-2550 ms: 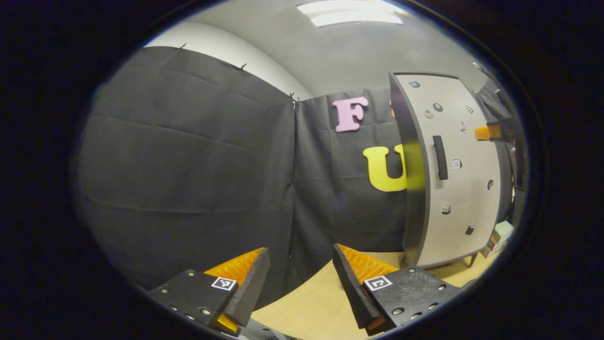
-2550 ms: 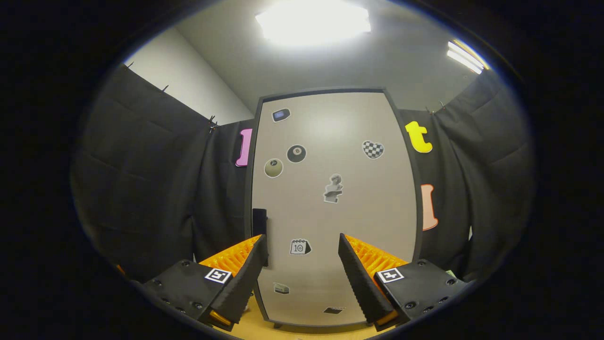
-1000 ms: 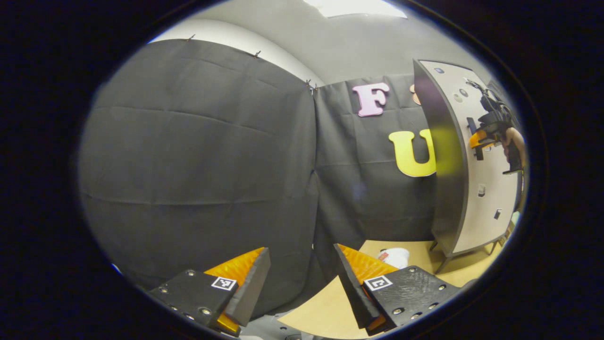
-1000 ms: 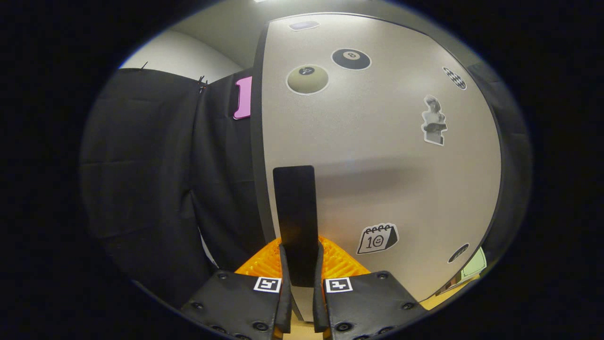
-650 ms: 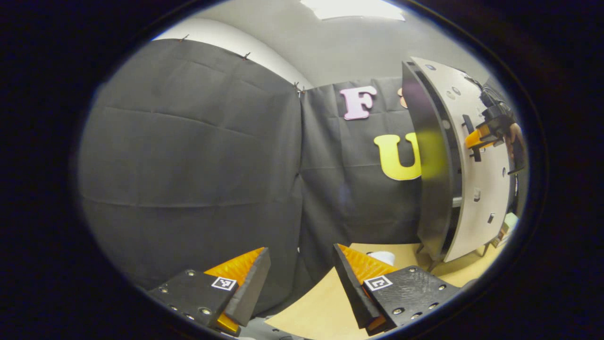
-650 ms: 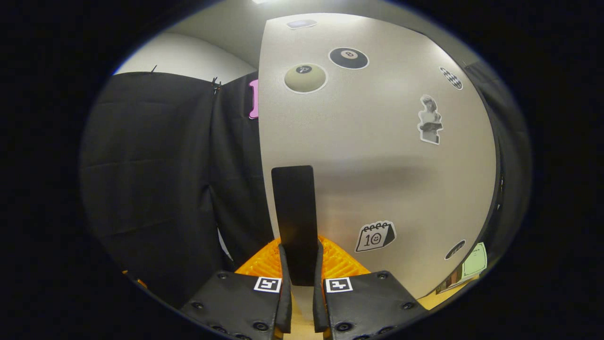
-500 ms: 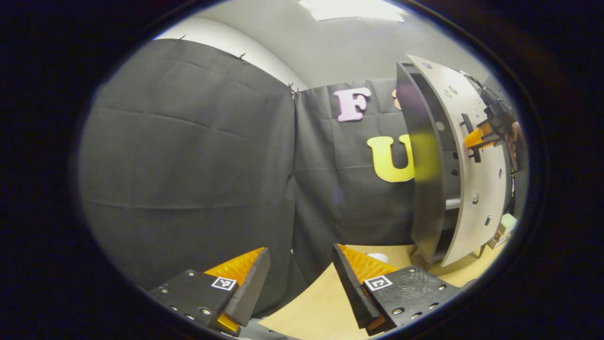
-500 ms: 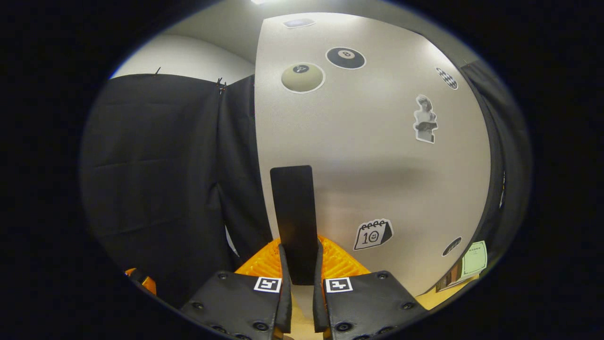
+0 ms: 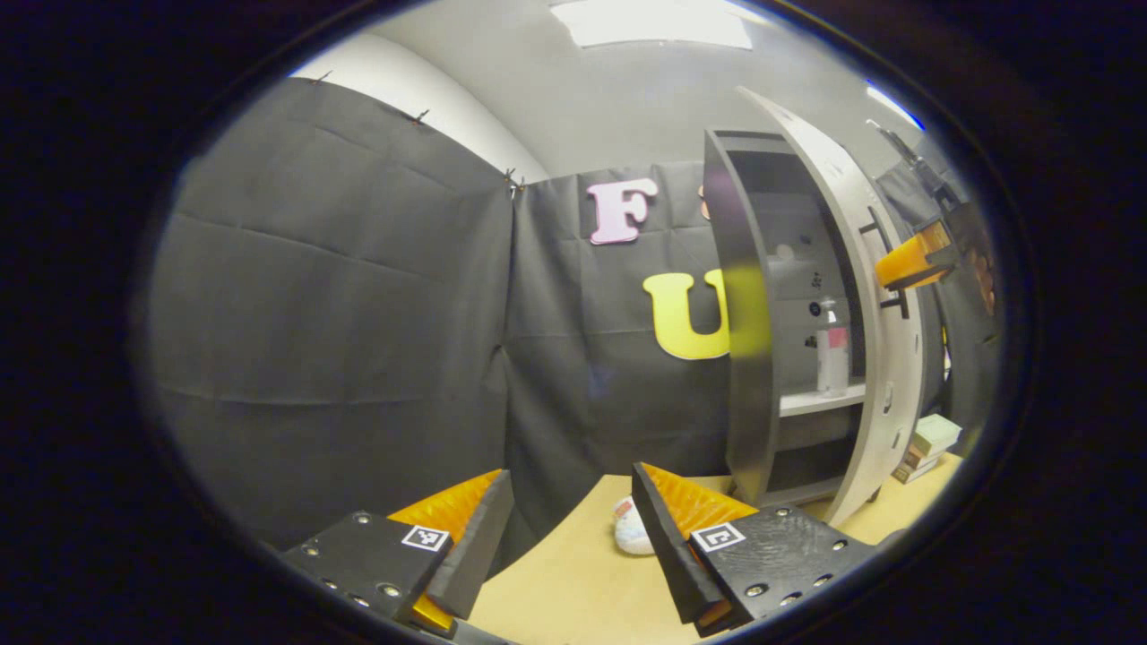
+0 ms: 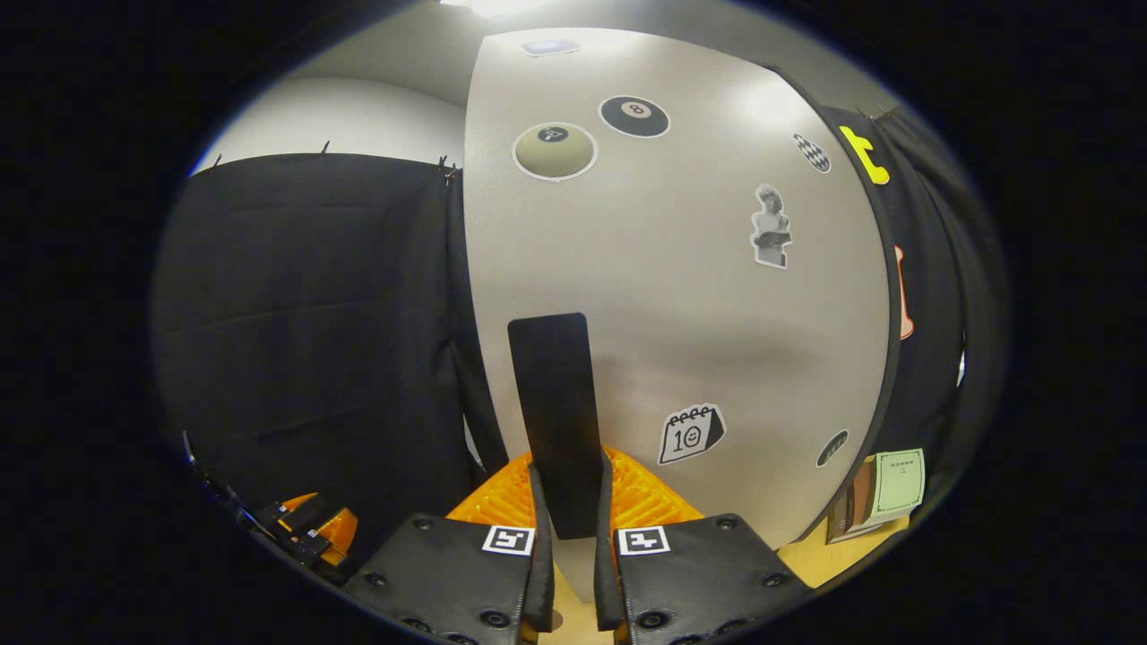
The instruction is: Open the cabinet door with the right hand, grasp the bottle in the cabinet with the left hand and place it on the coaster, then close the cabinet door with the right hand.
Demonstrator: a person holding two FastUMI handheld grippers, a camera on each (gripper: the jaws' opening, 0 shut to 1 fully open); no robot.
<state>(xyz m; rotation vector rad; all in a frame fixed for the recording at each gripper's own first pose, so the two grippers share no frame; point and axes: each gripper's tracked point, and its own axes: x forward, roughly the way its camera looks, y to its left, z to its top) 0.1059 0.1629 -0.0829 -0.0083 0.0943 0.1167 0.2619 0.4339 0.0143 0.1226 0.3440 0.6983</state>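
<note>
Grey-fronted cabinet door [image 10: 681,296] is swinging wide, the right gripper [image 10: 568,502] clamping its black bar handle [image 10: 556,421]; the upright clear bottle [image 9: 832,348] is standing far right of the gaping left gripper [image 9: 569,520].

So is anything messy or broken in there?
Nothing stands out. The cabinet door hangs open because the right gripper is shut on its handle. The bottle stands upright on the shelf, with no spill showing. The left gripper is open and empty.

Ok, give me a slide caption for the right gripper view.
Right gripper clamped on the cabinet door handle.
</note>
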